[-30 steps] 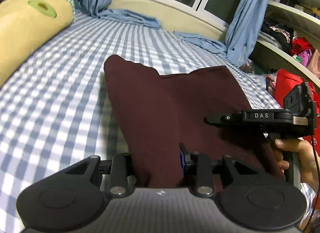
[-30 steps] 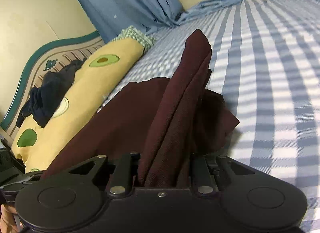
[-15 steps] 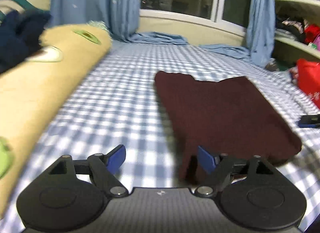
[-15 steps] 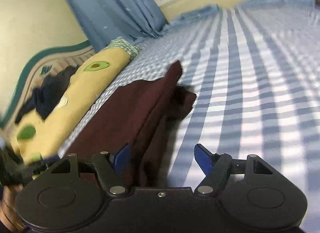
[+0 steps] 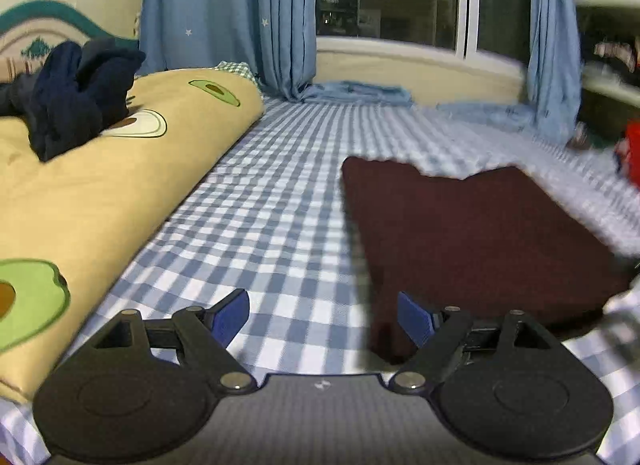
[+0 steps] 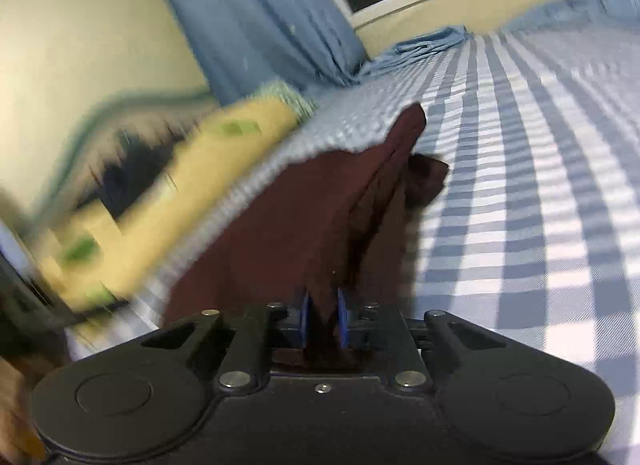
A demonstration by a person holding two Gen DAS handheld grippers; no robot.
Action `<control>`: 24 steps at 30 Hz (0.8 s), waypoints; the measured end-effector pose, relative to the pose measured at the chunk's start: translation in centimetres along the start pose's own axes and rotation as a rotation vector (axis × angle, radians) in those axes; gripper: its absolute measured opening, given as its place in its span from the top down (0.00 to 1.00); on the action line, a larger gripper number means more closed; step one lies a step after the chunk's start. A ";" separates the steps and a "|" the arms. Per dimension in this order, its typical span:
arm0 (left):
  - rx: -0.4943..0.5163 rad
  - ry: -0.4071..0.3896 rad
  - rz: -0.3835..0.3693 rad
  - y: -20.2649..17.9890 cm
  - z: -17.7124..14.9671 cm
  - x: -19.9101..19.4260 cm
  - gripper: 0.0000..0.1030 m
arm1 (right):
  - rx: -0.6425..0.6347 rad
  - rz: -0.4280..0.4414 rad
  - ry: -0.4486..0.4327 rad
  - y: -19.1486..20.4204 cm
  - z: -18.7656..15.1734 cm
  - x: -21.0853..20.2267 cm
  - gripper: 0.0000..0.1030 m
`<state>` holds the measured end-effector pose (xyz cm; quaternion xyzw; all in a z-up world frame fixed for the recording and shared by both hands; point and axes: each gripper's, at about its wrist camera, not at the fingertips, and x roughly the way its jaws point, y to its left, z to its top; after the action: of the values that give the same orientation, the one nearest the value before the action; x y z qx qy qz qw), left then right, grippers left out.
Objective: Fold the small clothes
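A dark maroon garment (image 5: 472, 233) lies folded on the blue-checked bed (image 5: 280, 205). My left gripper (image 5: 322, 315) is open and empty, its blue pads apart, with the right pad beside the garment's near left corner. In the right wrist view the garment (image 6: 320, 217) rises in a ridge straight ahead. My right gripper (image 6: 323, 321) is shut on the garment's near edge, the cloth pinched between the blue pads. The right wrist view is blurred by motion.
A long yellow avocado-print pillow (image 5: 104, 193) lies along the left side with dark navy clothes (image 5: 76, 93) on top. Blue curtains (image 5: 228, 13) and a window close off the far end. A red object (image 5: 630, 153) sits at the right edge.
Both grippers let go of the garment and opened. The left has since drawn back and swung left, staying open. The right has shut again on the garment's near edge.
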<state>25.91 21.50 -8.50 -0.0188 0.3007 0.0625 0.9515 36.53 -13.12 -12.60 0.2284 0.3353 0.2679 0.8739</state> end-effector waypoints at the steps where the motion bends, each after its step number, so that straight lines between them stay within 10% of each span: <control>1: 0.028 0.025 0.030 -0.3 -0.2 0.8 0.18 | 0.040 0.026 -0.018 -0.5 0.2 -0.5 0.87; 8: 0.033 0.107 0.079 0.1 -2.5 2.6 0.25 | 0.206 0.016 0.064 -5.2 -2.2 0.1 0.86; 12: -0.011 0.026 0.044 1.0 -1.7 -0.2 0.20 | 0.242 0.030 -0.013 -5.6 -0.4 -2.2 0.38; 24: -0.069 -0.056 -0.022 -0.4 0.2 -2.8 0.15 | 0.024 -0.133 0.018 -5.7 14.1 10.1 0.42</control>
<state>23.80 20.85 -6.72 -0.0531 0.2716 0.0630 0.9589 54.74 -14.20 -11.14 0.2137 0.3608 0.2074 0.8838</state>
